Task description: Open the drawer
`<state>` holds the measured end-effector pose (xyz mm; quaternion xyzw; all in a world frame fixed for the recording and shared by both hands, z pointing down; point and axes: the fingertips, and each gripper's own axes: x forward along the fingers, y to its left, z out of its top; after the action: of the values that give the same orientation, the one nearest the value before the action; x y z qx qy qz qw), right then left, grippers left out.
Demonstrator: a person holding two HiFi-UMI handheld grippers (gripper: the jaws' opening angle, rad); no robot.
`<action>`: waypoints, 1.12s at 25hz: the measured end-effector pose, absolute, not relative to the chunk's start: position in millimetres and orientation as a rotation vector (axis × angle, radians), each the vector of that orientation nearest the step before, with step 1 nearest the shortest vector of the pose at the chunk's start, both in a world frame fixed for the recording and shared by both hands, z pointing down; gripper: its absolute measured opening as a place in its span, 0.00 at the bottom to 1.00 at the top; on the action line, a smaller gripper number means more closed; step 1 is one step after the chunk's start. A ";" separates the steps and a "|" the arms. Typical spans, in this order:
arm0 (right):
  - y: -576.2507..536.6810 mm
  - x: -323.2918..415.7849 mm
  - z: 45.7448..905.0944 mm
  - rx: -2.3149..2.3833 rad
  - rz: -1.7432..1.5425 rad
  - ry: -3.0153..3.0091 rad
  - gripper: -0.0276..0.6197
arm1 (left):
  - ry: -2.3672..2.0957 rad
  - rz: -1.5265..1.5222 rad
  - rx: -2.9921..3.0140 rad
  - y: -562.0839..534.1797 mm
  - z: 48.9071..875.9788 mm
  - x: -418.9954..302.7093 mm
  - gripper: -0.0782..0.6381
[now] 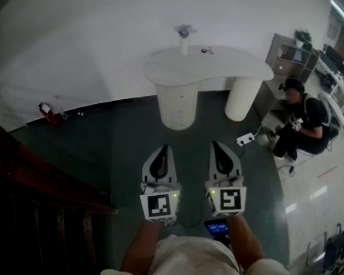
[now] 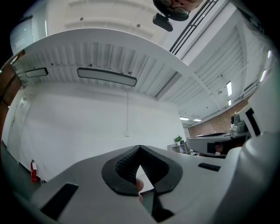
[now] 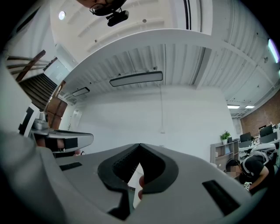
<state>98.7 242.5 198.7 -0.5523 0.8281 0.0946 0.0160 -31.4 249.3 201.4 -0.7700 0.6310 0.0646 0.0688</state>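
A white kidney-shaped desk (image 1: pixel 214 67) stands by the far wall on two round pedestals. The left pedestal (image 1: pixel 178 105) shows faint drawer lines on its front. My left gripper (image 1: pixel 164 147) and right gripper (image 1: pixel 215 144) are held side by side over the dark floor, both pointing at the desk and well short of it. The jaws of each meet at the tip with nothing between them. In the left gripper view the left gripper (image 2: pixel 139 147) faces a bare white wall. In the right gripper view the right gripper (image 3: pixel 139 145) does the same.
A person (image 1: pixel 304 121) sits low at the right beside a power strip (image 1: pixel 245 139) and a shelf unit (image 1: pixel 291 56). A dark wooden stair rail (image 1: pixel 45 181) runs along the left. A red fire extinguisher (image 1: pixel 46 111) lies by the wall. A small ornament (image 1: pixel 183 38) stands on the desk.
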 end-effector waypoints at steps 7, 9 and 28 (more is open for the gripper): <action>183.3 44.7 201.3 -1.757 0.275 2.537 0.05 | 1.872 0.201 -2.325 186.2 199.7 -89.4 0.10; 169.8 36.1 203.3 -1.775 0.268 2.532 0.05 | 1.867 0.197 -2.330 172.0 200.6 -101.0 0.10; -25.9 68.2 235.0 -1.787 0.215 2.533 0.05 | 1.881 0.181 -2.307 -17.9 215.3 -77.7 0.10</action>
<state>68.2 -25.9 235.0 -0.5751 0.8149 0.0693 0.0170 -77.7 -17.9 215.3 -0.7713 0.6286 0.0605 0.0796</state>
